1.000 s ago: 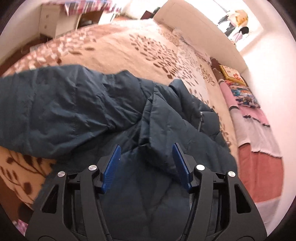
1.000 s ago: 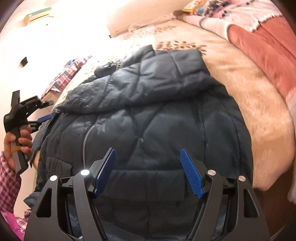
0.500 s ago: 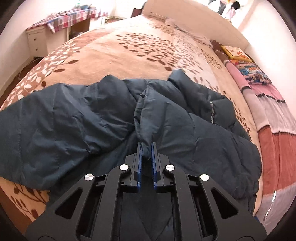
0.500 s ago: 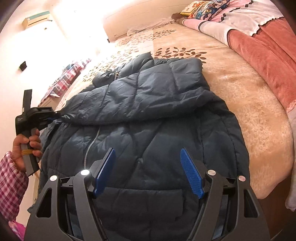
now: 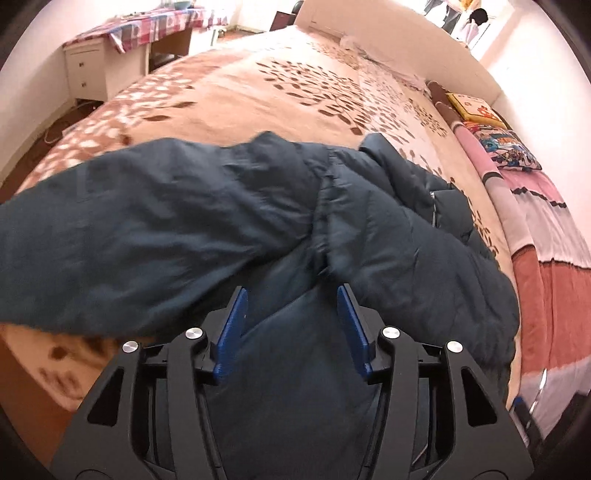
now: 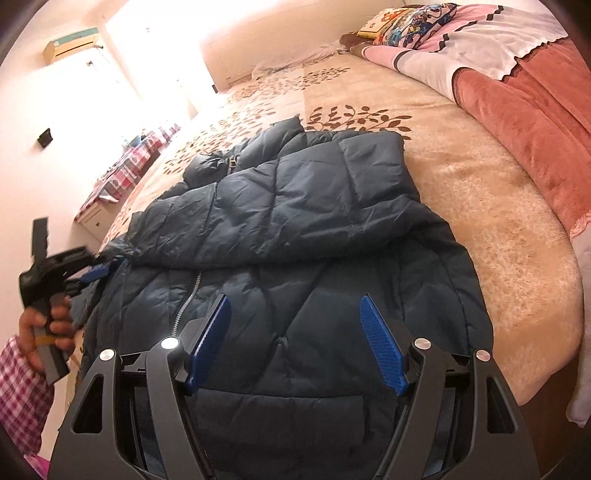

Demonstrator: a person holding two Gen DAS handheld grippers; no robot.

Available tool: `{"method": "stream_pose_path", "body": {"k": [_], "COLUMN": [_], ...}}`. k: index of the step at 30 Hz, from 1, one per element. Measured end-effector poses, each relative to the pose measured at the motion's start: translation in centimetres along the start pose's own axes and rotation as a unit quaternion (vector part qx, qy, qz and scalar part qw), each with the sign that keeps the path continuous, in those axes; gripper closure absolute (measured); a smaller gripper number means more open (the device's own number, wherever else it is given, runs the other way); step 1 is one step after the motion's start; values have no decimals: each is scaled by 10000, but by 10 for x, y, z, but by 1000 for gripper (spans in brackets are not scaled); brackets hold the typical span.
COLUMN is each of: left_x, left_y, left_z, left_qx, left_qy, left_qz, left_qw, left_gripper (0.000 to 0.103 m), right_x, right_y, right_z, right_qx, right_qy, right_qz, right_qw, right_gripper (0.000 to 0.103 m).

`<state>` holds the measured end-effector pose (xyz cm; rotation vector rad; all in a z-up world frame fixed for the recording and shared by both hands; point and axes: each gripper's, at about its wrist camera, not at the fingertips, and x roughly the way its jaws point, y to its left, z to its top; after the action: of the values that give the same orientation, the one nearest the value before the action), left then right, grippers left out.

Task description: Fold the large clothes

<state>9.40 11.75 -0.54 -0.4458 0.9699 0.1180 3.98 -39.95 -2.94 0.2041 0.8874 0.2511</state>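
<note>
A dark navy quilted puffer jacket point(image 6: 295, 236) lies on the bed with one sleeve folded across its chest and its zipper point(image 6: 192, 291) running down the front. In the left wrist view the jacket point(image 5: 388, 236) spreads under my gripper, its other sleeve point(image 5: 140, 229) stretching out to the left. My left gripper point(image 5: 291, 291) is open and empty just above the jacket near the armpit seam; it also shows at the jacket's left edge in the right wrist view point(image 6: 92, 275). My right gripper point(image 6: 293, 301) is open and empty above the jacket's lower front.
The bed point(image 6: 480, 192) has a beige leaf-patterned cover. Pink and red blankets point(image 6: 524, 92) and patterned pillows point(image 5: 506, 144) lie along its far side. A white nightstand point(image 5: 88, 74) with a plaid cloth stands beside the bed. A headboard point(image 5: 388, 33) is at the back.
My left gripper was open, shut on the jacket fabric near the armpit half a second ago, and is open again now. The right gripper has stayed open over the lower front.
</note>
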Motion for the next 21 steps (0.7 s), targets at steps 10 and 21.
{"method": "stream_pose_path", "body": {"k": [10,21], "left_x": [-70,-68], "left_y": [130,279], "left_z": [-38,-74], "left_qx": [-1597,-4458], "left_qy": [-392,-738], "left_qz": [137,-1110], "left_qw": [9863,8852], "left_gripper": [38,38], "right_x": [7,11], "right_y": [35,69], "right_z": [-16,-22], "right_qx": [-184,-644], "right_qy": [227,343], "right_qz": [270,185], "right_qw": [9992,9972], "right_gripper": [32,32]}}
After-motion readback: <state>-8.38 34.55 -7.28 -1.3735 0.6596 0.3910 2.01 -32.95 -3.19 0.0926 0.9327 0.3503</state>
